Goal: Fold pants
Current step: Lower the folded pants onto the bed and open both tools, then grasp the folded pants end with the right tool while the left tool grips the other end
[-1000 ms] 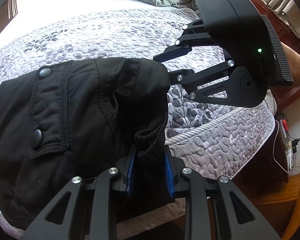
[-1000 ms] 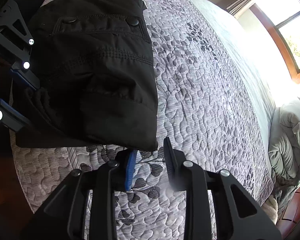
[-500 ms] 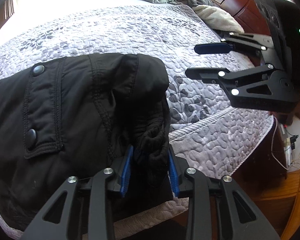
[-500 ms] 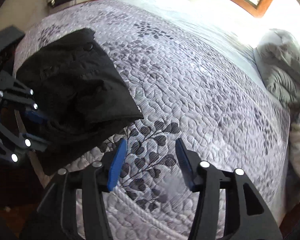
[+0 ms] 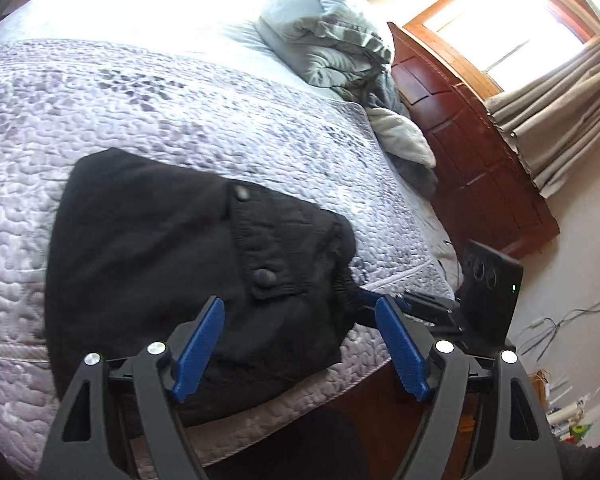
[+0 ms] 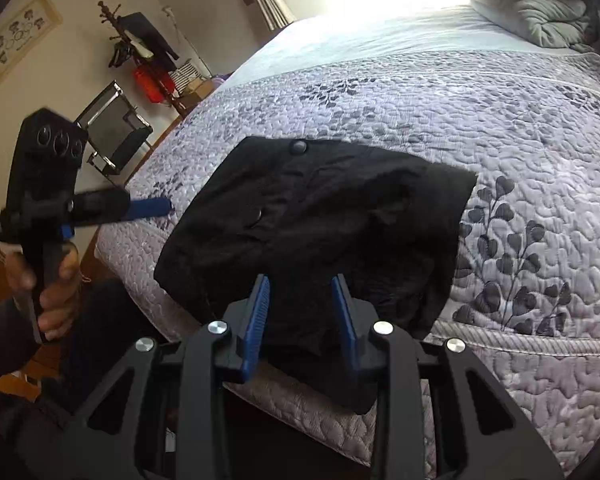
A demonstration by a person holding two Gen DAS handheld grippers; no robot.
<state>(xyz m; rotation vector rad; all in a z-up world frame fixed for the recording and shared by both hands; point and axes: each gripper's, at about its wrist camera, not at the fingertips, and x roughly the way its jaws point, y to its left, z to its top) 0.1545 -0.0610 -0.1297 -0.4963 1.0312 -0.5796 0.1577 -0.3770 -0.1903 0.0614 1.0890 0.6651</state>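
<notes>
The black pants [image 5: 172, 264] lie folded in a compact bundle on the quilted bed near its front edge, a snap pocket flap facing up; they also show in the right wrist view [image 6: 324, 216]. My left gripper [image 5: 300, 332] is open wide, above the bundle's near edge, holding nothing. My right gripper [image 6: 302, 308] has its jaws partly open around the near edge of the bundle; the blue pads straddle the cloth with a gap. The right gripper [image 5: 384, 300] shows at the bundle's right side in the left wrist view. The left gripper [image 6: 148, 208] shows left of the bundle in the right wrist view.
A grey quilted bedspread [image 6: 500, 128] covers the bed. A crumpled grey-green duvet [image 5: 328, 52] lies at the head by a wooden headboard [image 5: 472, 168]. A coat rack [image 6: 140, 52] and a chair [image 6: 116, 128] stand beyond the bed's left side.
My left gripper let go of the pants' edge, opened wide and pulled back. My right gripper swung round from the open quilt to the bundle's near edge.
</notes>
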